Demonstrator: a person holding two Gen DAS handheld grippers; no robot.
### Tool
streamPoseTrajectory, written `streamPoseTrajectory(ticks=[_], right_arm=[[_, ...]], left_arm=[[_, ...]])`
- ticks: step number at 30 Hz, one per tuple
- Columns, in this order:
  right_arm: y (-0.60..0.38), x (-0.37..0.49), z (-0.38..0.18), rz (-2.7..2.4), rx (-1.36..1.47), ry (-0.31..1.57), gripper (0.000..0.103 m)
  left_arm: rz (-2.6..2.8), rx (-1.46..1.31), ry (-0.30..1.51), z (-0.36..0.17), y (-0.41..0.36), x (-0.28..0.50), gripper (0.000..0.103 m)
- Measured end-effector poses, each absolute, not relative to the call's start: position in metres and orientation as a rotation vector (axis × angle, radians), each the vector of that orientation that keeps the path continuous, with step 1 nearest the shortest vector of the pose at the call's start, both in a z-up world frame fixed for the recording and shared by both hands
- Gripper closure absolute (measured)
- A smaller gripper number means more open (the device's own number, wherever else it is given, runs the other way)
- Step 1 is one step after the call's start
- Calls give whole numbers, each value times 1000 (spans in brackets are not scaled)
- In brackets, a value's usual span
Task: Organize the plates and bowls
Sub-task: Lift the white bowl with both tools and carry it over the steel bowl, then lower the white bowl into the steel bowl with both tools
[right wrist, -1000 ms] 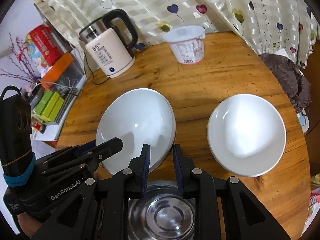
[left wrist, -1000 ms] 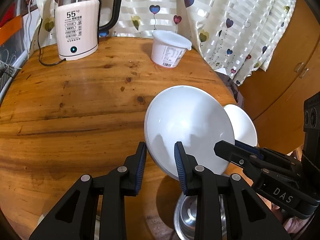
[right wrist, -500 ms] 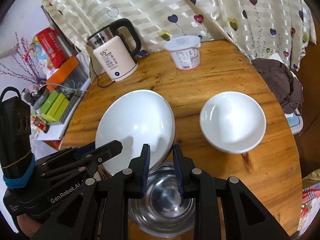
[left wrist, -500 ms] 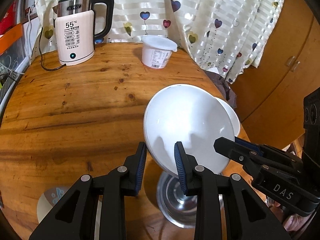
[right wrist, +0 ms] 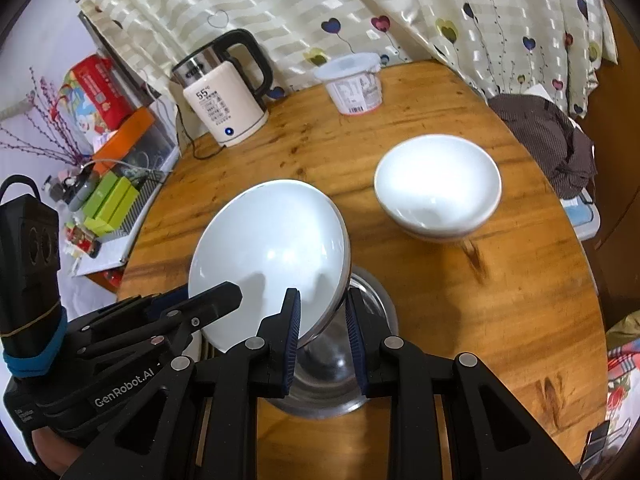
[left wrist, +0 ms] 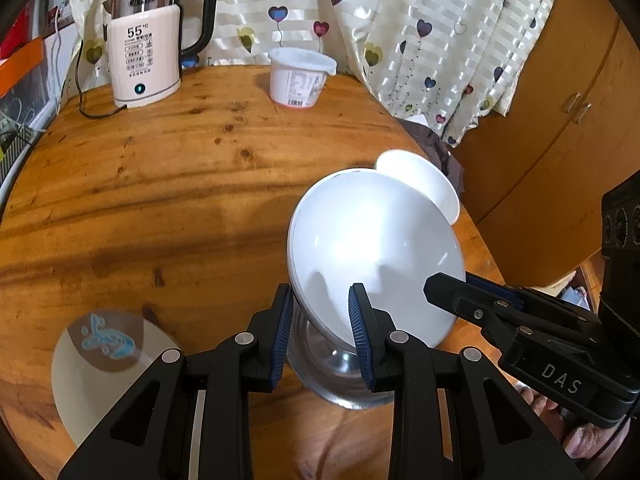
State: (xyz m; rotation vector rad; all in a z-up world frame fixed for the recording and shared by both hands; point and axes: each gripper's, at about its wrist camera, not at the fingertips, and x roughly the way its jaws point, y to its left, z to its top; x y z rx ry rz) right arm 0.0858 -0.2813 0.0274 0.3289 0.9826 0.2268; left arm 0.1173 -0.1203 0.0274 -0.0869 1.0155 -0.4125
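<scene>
White bowl point(left wrist: 372, 248) rides tilted, pinched at opposite rims by left gripper point(left wrist: 320, 336) and right gripper point(right wrist: 322, 334), directly above the steel bowl point(right wrist: 340, 364).

A: Where does the left wrist view sit?
B: Low and close over the round table point(left wrist: 120, 208), facing the curtain.
A: And the right?
B: Higher, angled leftward; both share the kettle point(right wrist: 224, 96).

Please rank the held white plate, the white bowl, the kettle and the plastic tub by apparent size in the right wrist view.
1. White plate, though nearest the camera.
2. White bowl.
3. Kettle, close to the bowl; unsure.
4. Plastic tub.
</scene>
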Motion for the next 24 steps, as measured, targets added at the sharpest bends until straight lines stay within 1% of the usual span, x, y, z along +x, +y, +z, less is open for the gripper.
streamPoseTrajectory(ticks=[9, 24], right_arm=[[-286, 76, 10, 220, 343, 1030, 80], [-287, 80, -6, 208, 335, 1089, 80]], left_arm=[[-419, -77, 1064, 12, -126, 107, 73], [-419, -80, 1133, -7, -132, 111, 73]])
